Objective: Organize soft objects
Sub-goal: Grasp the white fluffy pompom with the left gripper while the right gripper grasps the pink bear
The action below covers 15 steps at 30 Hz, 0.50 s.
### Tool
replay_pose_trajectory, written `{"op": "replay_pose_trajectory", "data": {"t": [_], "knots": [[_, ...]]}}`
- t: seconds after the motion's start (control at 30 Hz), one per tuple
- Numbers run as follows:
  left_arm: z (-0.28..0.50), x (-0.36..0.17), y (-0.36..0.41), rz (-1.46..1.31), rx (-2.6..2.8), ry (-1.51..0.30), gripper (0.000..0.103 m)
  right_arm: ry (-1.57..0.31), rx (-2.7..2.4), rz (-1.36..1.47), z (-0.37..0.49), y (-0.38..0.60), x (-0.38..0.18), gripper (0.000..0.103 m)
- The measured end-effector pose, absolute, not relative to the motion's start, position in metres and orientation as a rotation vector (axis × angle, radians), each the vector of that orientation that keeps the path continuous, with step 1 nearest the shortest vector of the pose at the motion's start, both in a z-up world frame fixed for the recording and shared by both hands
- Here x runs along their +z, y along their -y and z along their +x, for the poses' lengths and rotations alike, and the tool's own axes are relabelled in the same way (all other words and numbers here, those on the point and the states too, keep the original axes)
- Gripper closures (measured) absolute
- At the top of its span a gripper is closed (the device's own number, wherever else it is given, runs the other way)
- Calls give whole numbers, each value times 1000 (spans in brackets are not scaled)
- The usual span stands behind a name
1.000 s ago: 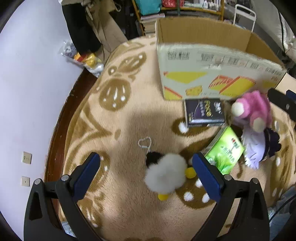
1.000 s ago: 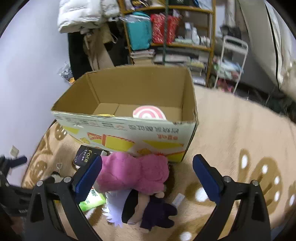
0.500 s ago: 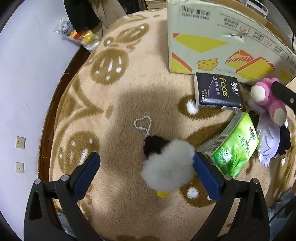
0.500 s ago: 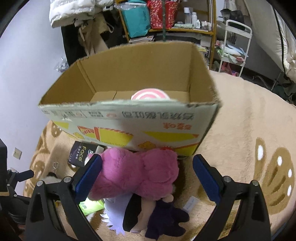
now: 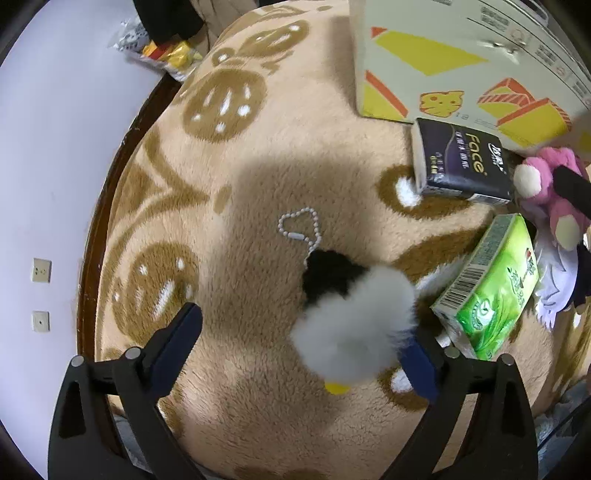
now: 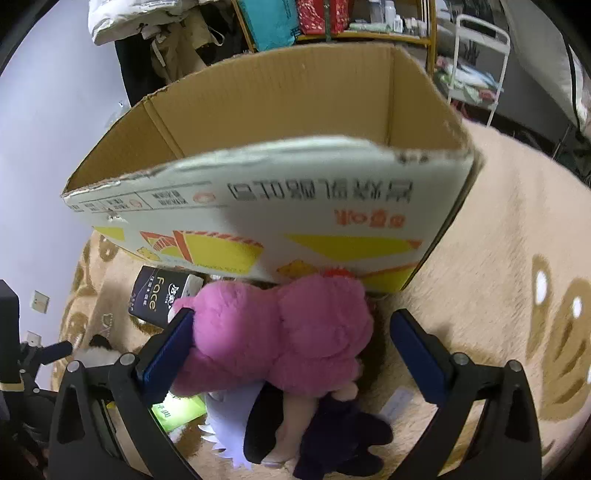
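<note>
Left tongs (image 5: 299,354) gape, closing, around fluffy toy (image 5: 354,325); right tongs (image 6: 291,350) gape, hiding pink plush (image 6: 280,332).

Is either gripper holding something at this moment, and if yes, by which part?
Nothing is held yet. The left gripper has been closing around the white fluffy toy; the right gripper stands open around the pink plush.

I see a beige rug (image 5: 280,155) with brown patterns over a dark floor edge, meeting a pale wall (image 5: 55,129) with two sockets (image 5: 40,269). A crumpled snack bag (image 5: 162,59) lies by the wall. Behind stand a yellow-framed shelf (image 6: 332,22) with teal and red bags, hanging coats (image 6: 155,44), and a white wire rack (image 6: 476,70).
</note>
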<state>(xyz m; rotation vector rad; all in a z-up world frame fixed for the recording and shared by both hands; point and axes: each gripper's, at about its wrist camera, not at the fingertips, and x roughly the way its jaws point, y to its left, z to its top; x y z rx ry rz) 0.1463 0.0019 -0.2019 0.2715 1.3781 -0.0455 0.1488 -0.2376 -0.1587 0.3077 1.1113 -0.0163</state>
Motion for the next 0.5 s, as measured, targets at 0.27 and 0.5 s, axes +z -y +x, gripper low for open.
{"op": "replay_pose_trajectory", "data": {"t": [0.27,0.5], "knots": [[146,-203,4,253,-106,-1399,36,-1133,0,330,149,240,-166,0],[140,-202,14,234,-180,-1395,68,-1139,-1,268,148,232,-162,0]]}}
